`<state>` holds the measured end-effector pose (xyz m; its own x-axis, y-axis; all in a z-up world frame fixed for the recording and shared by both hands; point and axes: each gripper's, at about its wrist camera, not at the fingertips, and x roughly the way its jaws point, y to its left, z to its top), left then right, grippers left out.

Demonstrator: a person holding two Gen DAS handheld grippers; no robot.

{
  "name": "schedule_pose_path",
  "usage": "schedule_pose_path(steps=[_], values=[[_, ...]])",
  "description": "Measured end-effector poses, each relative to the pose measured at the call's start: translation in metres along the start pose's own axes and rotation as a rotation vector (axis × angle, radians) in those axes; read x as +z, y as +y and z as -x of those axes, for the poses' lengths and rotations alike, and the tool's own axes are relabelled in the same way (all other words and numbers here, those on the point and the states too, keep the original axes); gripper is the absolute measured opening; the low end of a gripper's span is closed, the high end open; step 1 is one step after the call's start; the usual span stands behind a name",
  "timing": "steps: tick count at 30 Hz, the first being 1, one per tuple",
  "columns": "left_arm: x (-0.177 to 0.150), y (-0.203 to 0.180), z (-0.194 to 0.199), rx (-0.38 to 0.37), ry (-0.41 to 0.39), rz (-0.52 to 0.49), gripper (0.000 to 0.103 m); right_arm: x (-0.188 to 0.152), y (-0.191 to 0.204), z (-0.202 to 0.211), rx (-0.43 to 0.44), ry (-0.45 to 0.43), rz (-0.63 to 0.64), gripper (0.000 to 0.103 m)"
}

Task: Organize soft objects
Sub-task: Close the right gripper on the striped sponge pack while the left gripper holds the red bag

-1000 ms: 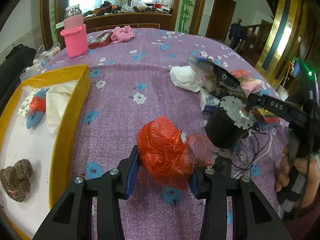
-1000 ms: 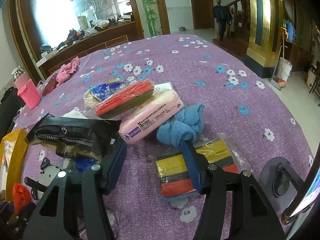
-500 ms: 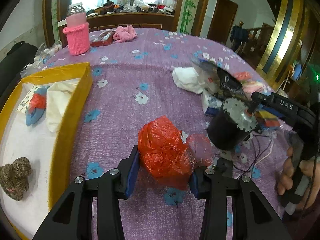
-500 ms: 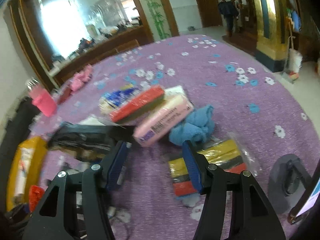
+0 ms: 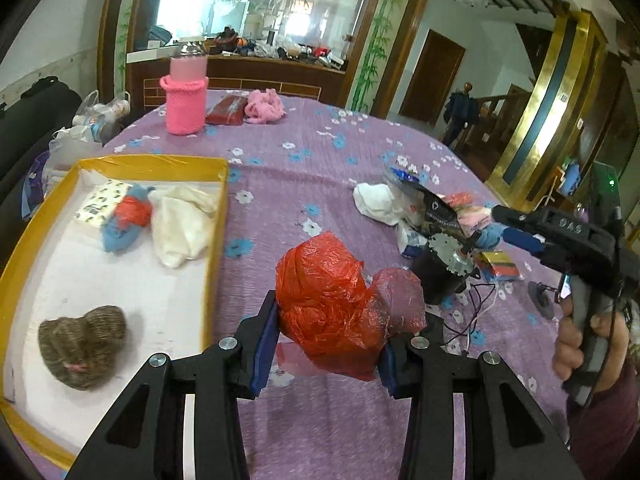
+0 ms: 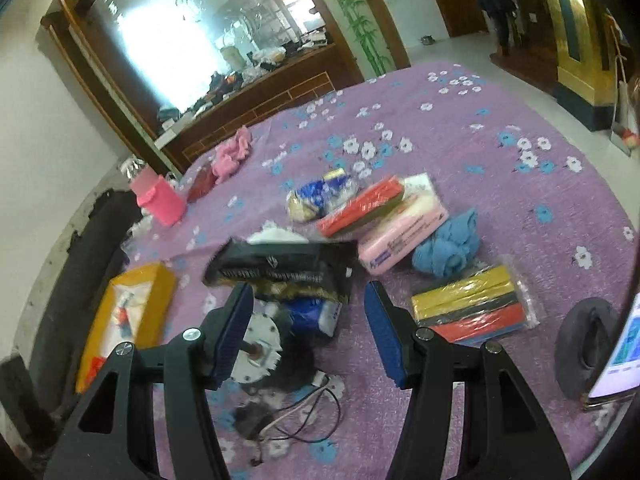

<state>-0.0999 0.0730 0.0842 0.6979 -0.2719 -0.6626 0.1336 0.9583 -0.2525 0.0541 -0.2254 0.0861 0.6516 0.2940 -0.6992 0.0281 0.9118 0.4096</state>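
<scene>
Two grippers were in view over a purple flowered tablecloth. The left gripper was clenched on a crumpled red plastic bag, its blue pads pressing the bundle from both sides and holding it above the cloth, just right of the yellow-rimmed tray. Inside that tray lay a brown knitted piece, a white cloth and a blue and red soft item. The right gripper stood with its jaws parted and nothing between them, held above a black motor with loose wires and the near end of a black packet. Beyond it lay a pink pack, a red and green sponge pack, a blue cloth and a yellow, black and red sponge pack. A hand gripped the right gripper's handle at the edge of the left wrist view.
</scene>
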Motion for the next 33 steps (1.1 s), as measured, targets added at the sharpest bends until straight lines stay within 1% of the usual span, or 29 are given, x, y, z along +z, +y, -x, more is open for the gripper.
schedule_pose_path(steps=[3, 6, 7, 9, 12, 15, 18, 19, 21, 25, 26, 28, 30, 31, 32, 33], values=[[-0.005, 0.013, 0.011, -0.016, -0.016, 0.017, 0.041, 0.015, -0.001, 0.007, -0.063, -0.019, -0.016, 0.056], [-0.009, 0.023, 0.017, -0.046, -0.020, 0.046, 0.041, 0.024, -0.006, 0.000, -0.199, -0.002, -0.013, 0.056], [-0.010, 0.025, 0.018, -0.054, -0.021, 0.048, 0.041, 0.025, -0.009, -0.005, -0.235, 0.018, -0.013, 0.056], [-0.012, 0.031, 0.021, -0.067, -0.022, 0.048, 0.041, 0.020, -0.018, -0.018, -0.322, 0.091, -0.030, 0.056], [-0.011, 0.040, 0.021, -0.075, -0.020, 0.053, 0.041, 0.008, -0.038, -0.028, -0.402, 0.156, -0.114, 0.056], [-0.010, 0.048, 0.015, -0.084, -0.011, 0.066, 0.041, 0.000, -0.052, -0.032, -0.453, 0.156, -0.158, 0.056], [-0.010, 0.052, 0.005, -0.090, 0.002, 0.081, 0.041, -0.001, -0.057, -0.041, -0.502, 0.157, -0.175, 0.056], [-0.010, 0.053, 0.002, -0.092, 0.007, 0.085, 0.041, 0.000, -0.056, -0.042, -0.508, 0.138, -0.173, 0.056], [-0.009, 0.055, -0.002, -0.095, 0.014, 0.088, 0.041, 0.002, -0.053, -0.046, -0.518, 0.131, -0.164, 0.056], [-0.010, 0.054, -0.002, -0.091, 0.009, 0.090, 0.041, 0.009, -0.049, -0.058, -0.596, 0.126, -0.153, 0.057], [-0.010, 0.054, -0.002, -0.090, 0.008, 0.091, 0.041, 0.009, -0.048, -0.061, -0.621, 0.131, -0.139, 0.060], [-0.011, 0.053, 0.000, -0.086, 0.004, 0.089, 0.041, 0.007, -0.045, -0.067, -0.663, 0.151, -0.100, 0.064], [-0.013, 0.051, 0.003, -0.086, 0.002, 0.086, 0.041, 0.004, -0.043, -0.064, -0.664, 0.148, -0.085, 0.064], [-0.013, 0.050, 0.006, -0.086, 0.000, 0.083, 0.041, 0.002, -0.043, -0.062, -0.651, 0.151, -0.081, 0.061], [-0.014, 0.049, 0.009, -0.085, -0.007, 0.079, 0.041, 0.000, -0.043, -0.059, -0.639, 0.151, -0.071, 0.044], [-0.015, 0.049, 0.012, -0.084, -0.012, 0.077, 0.041, -0.002, -0.042, -0.054, -0.630, 0.145, -0.061, 0.037]])
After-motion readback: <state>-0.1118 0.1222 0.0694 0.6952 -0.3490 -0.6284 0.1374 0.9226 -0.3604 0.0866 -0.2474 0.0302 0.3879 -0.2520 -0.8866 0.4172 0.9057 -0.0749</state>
